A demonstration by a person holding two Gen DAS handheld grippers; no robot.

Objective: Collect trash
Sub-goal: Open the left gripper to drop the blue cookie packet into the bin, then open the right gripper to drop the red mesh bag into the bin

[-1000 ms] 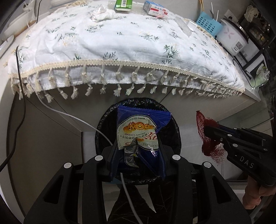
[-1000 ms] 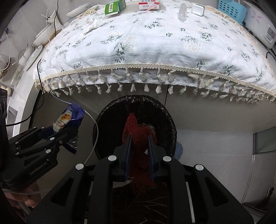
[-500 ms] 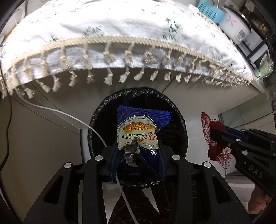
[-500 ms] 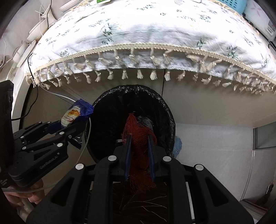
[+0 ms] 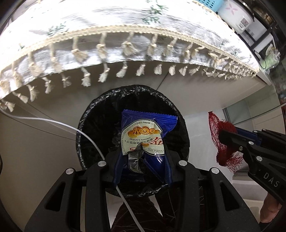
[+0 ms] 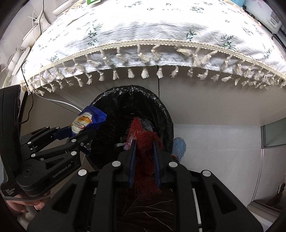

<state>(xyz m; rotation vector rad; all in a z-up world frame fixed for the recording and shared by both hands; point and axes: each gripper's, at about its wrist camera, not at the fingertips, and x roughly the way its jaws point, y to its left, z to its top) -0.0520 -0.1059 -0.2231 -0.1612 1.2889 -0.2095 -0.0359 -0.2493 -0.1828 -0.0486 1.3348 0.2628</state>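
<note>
My left gripper [image 5: 141,160] is shut on a blue cookie wrapper [image 5: 144,135] and holds it over the mouth of a round bin lined with a black bag [image 5: 93,123], which stands on the floor under the table. In the right wrist view the wrapper [image 6: 87,121] is at the bin's left rim [image 6: 166,114]. My right gripper [image 6: 143,151] is shut on a red mesh net bag [image 6: 143,142] above the bin's near edge. In the left wrist view the net [image 5: 223,141] hangs to the right of the bin.
A table with a white floral tasselled cloth [image 5: 114,35] overhangs the bin. A white cable [image 5: 53,123] runs from the left past the bin. A blue basket [image 5: 211,3] and a rice cooker [image 5: 236,16] stand at the far right. A blue slipper [image 6: 179,146] lies right of the bin.
Both grippers have moved down and closer to the bin, which now looks larger. The table top has slid out of view. Both still hold their trash.
</note>
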